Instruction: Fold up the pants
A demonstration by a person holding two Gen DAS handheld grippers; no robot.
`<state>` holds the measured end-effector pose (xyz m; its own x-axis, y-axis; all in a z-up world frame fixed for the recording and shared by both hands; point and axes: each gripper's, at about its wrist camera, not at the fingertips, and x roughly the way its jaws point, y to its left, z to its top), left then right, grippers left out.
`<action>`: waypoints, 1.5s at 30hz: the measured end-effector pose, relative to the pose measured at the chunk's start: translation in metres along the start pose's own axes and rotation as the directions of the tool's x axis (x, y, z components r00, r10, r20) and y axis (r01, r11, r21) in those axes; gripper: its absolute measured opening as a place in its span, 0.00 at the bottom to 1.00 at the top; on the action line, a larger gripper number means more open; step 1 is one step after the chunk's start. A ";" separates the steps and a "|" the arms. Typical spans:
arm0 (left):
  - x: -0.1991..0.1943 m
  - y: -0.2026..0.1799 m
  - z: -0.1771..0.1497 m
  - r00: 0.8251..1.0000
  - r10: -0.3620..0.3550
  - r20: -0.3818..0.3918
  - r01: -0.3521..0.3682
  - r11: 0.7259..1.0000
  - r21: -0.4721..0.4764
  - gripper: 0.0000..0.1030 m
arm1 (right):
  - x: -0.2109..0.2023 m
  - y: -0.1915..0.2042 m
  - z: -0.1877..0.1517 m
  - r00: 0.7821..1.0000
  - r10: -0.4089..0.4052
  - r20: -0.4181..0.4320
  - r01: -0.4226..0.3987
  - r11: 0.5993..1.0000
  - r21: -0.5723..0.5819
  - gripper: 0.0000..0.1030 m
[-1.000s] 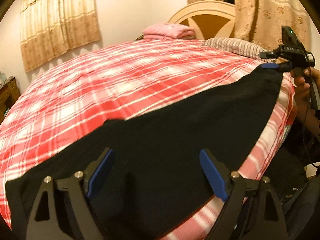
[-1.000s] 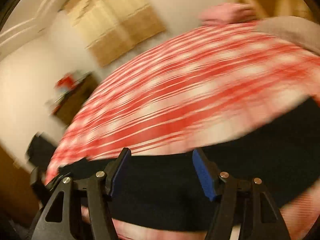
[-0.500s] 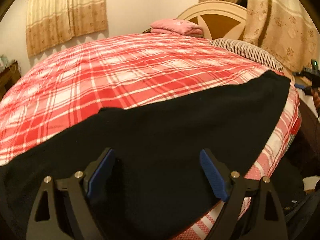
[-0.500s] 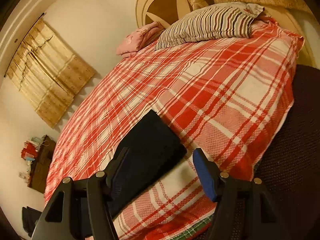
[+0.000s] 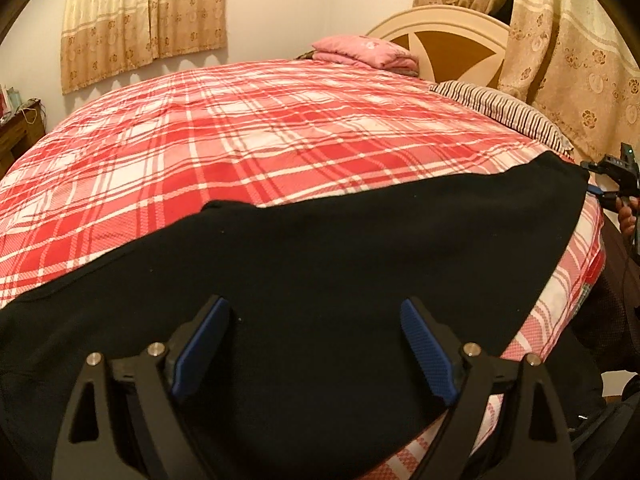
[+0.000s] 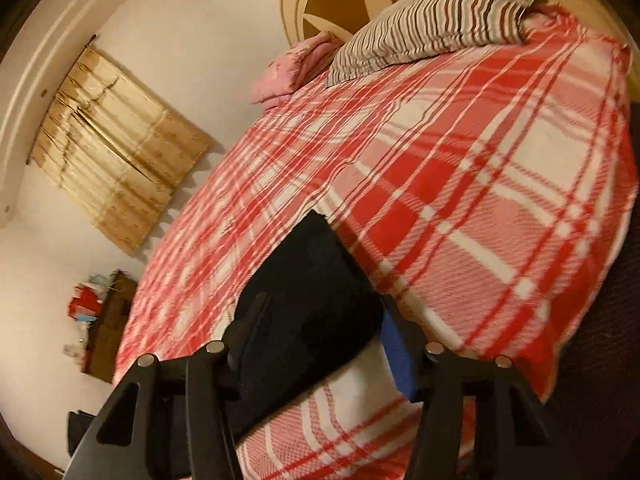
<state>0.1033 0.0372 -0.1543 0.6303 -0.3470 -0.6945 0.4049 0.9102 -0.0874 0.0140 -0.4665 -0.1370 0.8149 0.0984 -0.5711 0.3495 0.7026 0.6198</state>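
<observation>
Pants point(image 5: 320, 280), black and laid lengthwise along the near edge of the bed point(image 5: 248, 136), appear smoothed out for a first fold, so the step in hand looks like lining up on the cloth before grabbing it. The left gripper point(image 5: 316, 344) hovers over the wide middle of the pants with its fingers spread apart and nothing between them. The right gripper point(image 6: 320, 340) sits at the narrow end of the pants, fingers also apart, with the corner of the cloth lying between them but not pinched; the right-wrist view is a little blurred, so contact cannot be told. The next move likely calls for both grippers to close on the cloth edge, then lift and carry one end over the other without dragging the red plaid cover. A striped pillow point(image 6: 432, 20) and a pink folded blanket point(image 5: 364, 50) lie near the headboard point(image 5: 440, 40), well apart from the pants. Curtains point(image 5: 144, 16) hang behind, and a small cabinet point(image 6: 108, 320) stands by the wall. Nothing blocks the fold.
</observation>
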 end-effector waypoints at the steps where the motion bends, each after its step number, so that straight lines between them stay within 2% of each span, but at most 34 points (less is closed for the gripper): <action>1: 0.000 0.000 0.000 1.000 0.000 0.000 0.000 1.000 0.000 0.88 | 0.003 -0.002 0.001 1.000 0.017 -0.003 -0.017 1.000 -0.002 0.53; 4: 0.000 0.000 0.000 1.000 0.004 -0.002 -0.004 1.000 0.001 0.88 | 0.005 -0.012 0.005 0.998 0.056 0.003 -0.056 0.998 0.041 0.46; 6: 0.001 -0.001 0.001 1.000 0.006 -0.005 -0.006 1.000 0.003 0.89 | 0.003 -0.015 0.005 0.997 0.073 0.005 -0.073 0.996 0.052 0.38; 8: 0.002 -0.001 0.001 1.000 0.007 -0.007 -0.007 1.000 0.002 0.90 | 0.001 -0.017 0.004 0.998 0.063 0.009 -0.063 0.997 0.039 0.21; 11: 0.002 -0.003 0.002 1.000 0.013 -0.011 -0.013 1.000 0.004 0.90 | -0.008 -0.019 0.003 0.994 0.100 0.038 -0.102 0.994 0.049 0.13; 18: 0.002 -0.002 0.003 1.000 0.001 -0.012 -0.001 1.000 -0.018 0.90 | -0.034 0.032 0.004 0.986 0.144 0.086 -0.133 0.984 -0.119 0.11; 24: 0.001 -0.004 0.004 1.000 -0.012 -0.012 0.012 1.000 -0.024 0.90 | -0.041 0.103 -0.008 0.982 0.178 0.055 -0.153 0.940 -0.304 0.11; 27: 0.000 -0.004 0.004 1.000 -0.024 -0.008 0.024 0.999 -0.033 0.90 | -0.040 0.142 -0.022 0.981 0.195 0.017 -0.172 0.901 -0.397 0.11; 31: -0.002 -0.001 0.005 0.999 -0.048 -0.001 0.048 0.997 -0.056 0.90 | -0.030 0.196 -0.059 0.974 0.216 -0.071 -0.221 0.824 -0.522 0.11; 36: -0.005 0.002 0.006 0.998 -0.064 0.005 0.064 0.996 -0.064 0.90 | -0.005 0.258 -0.132 0.947 0.214 -0.239 -0.320 0.687 -0.652 0.11; 38: -0.006 0.002 0.006 0.997 -0.075 0.008 0.075 0.995 -0.068 0.90 | 0.012 0.274 -0.168 0.933 0.189 -0.308 -0.355 0.630 -0.691 0.11; 40: -0.007 0.001 0.006 0.996 -0.090 0.010 0.090 0.994 -0.067 0.90 | 0.035 0.280 -0.198 0.922 0.143 -0.361 -0.372 0.592 -0.715 0.10; 43: -0.008 -0.003 0.006 0.994 -0.112 0.006 0.112 0.992 -0.062 0.90 | 0.068 0.280 -0.239 0.901 0.064 -0.428 -0.390 0.550 -0.738 0.11; 45: -0.007 -0.008 0.006 0.992 -0.126 0.003 0.126 0.990 -0.055 0.90 | 0.082 0.274 -0.253 0.894 0.017 -0.448 -0.388 0.527 -0.756 0.11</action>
<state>0.0994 0.0307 -0.1442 0.5758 -0.4600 -0.6760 0.4446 0.8700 -0.2133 0.0595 -0.0877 -0.1497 0.5273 0.4152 -0.7413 -0.4815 0.8649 0.1419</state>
